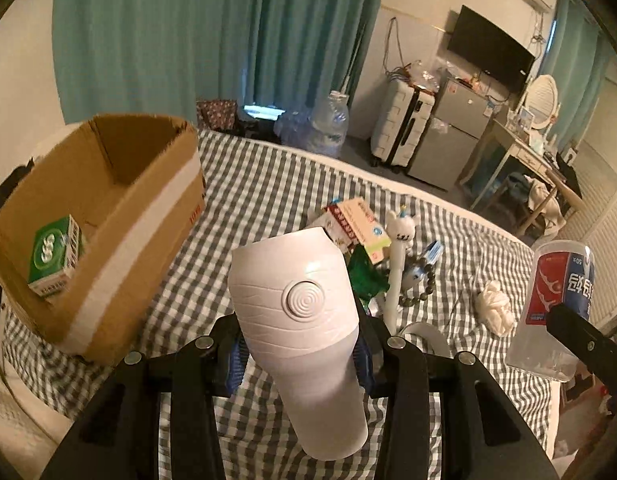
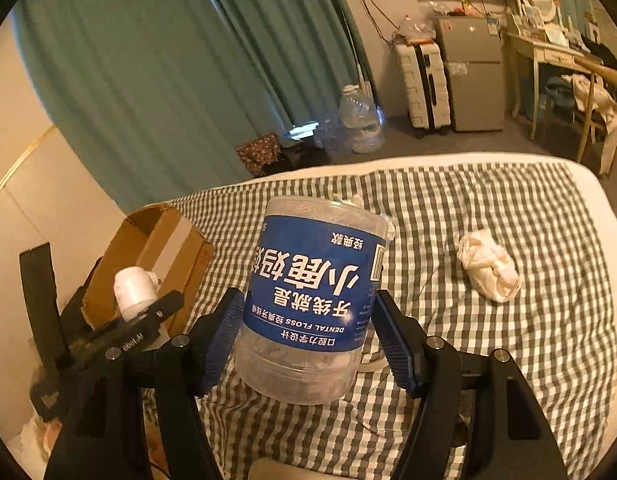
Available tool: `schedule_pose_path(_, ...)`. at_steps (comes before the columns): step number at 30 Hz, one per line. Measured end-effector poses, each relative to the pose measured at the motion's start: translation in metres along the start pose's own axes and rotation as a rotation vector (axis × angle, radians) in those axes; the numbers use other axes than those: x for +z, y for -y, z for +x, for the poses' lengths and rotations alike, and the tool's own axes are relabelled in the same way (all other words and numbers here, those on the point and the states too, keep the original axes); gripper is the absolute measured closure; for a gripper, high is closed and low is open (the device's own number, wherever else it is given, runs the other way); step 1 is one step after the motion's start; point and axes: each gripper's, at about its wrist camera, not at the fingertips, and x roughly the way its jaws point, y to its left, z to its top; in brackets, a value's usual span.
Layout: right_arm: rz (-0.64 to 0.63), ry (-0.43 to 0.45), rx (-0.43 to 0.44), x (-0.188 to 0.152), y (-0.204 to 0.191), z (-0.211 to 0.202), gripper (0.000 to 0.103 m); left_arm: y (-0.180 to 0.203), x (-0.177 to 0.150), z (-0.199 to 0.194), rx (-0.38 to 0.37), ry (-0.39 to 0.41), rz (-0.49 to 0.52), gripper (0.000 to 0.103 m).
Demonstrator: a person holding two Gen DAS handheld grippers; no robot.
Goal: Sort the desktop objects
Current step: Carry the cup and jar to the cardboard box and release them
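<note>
Clamped in the left claw, a white bottle leans top-away above the checked bed, near the cardboard box. Right claw grips an upside-down floss jar, its long axis roughly upright.

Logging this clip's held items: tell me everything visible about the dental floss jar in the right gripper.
The dental floss jar is a clear plastic cylinder with a blue wraparound label, its white Chinese text and "DENTAL FLOSS" reading upside down, so it is held inverted and slightly tilted. Pale floss picks show through the clear wall. The right gripper clamps it between blue-padded fingers, lifted above the checked bedsheet. The left wrist view shows red on the label's other side.
</note>
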Motion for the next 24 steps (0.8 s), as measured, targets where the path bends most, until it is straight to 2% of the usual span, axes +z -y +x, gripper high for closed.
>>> schedule_pose_path(5,-0.064,-0.004,-0.014,0.008,-0.021,-0.009,0.037,-0.011,0.023,-0.013,-0.025,-0.001,0.030,0.059)
schedule_pose_path(8,-0.093,0.004,0.001,0.017,-0.038,-0.011,0.038,-0.037,0.045,-0.035,-0.014,0.092,-0.029,0.059)
schedule_pose_path(11,-0.113,-0.002,0.032,0.028,-0.061,-0.005,0.040,-0.062,0.065,-0.040,0.003,0.108,-0.062,0.059)
schedule_pose_path(15,-0.172,-0.021,0.052,0.033,-0.098,0.021,0.042,-0.098,0.077,-0.036,0.031,0.101,-0.126,0.059)
schedule_pose_path(19,-0.203,-0.078,0.100,0.026,-0.136,0.054,0.042,-0.136,0.080,-0.028,0.035,0.071,-0.217,0.059)
schedule_pose_path(24,-0.228,-0.126,0.165,0.025,-0.180,0.093,0.042,-0.173,0.087,-0.024,0.089,0.095,-0.289,0.059)
